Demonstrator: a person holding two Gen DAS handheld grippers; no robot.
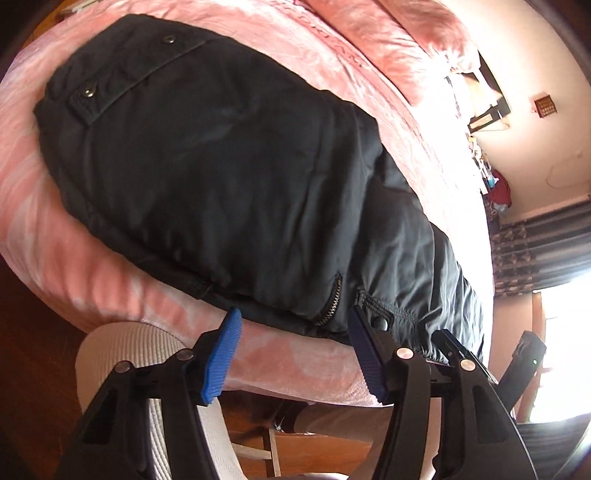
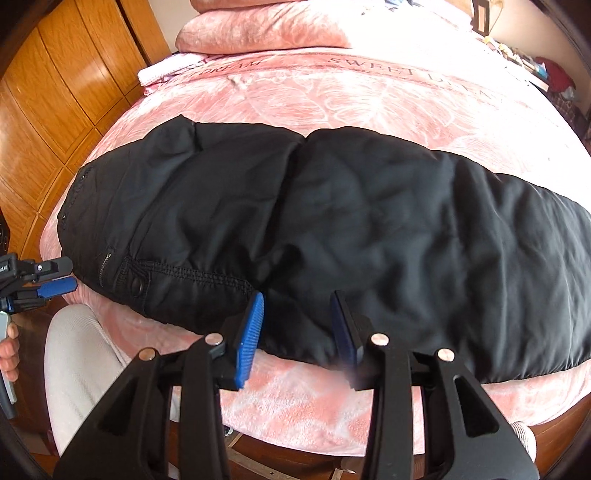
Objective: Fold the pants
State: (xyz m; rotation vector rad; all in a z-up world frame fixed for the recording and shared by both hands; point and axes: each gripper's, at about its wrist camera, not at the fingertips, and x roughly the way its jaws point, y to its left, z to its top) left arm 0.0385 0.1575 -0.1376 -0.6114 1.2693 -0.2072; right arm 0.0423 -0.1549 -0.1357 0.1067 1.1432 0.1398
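Observation:
Black padded pants (image 1: pixel 221 166) lie flat on a pink bedspread (image 1: pixel 44 206), one leg laid over the other. In the right wrist view the pants (image 2: pixel 369 229) stretch from the waist at the left to the leg ends at the right. My left gripper (image 1: pixel 291 317) is open at the near edge by the zip pocket (image 1: pixel 330 301), holding nothing. It also shows in the right wrist view (image 2: pixel 55 286), at the waist end. My right gripper (image 2: pixel 297 301) is open over the near edge of the pants at mid-length, holding nothing.
Pink pillows (image 2: pixel 266 29) lie at the bed's head. A wooden wardrobe (image 2: pixel 55 92) stands to the left of the bed. The person's leg in light trousers (image 2: pixel 81 362) is against the near bed edge. A cluttered shelf (image 1: pixel 491 110) and curtains (image 1: pixel 546 251) are to the right.

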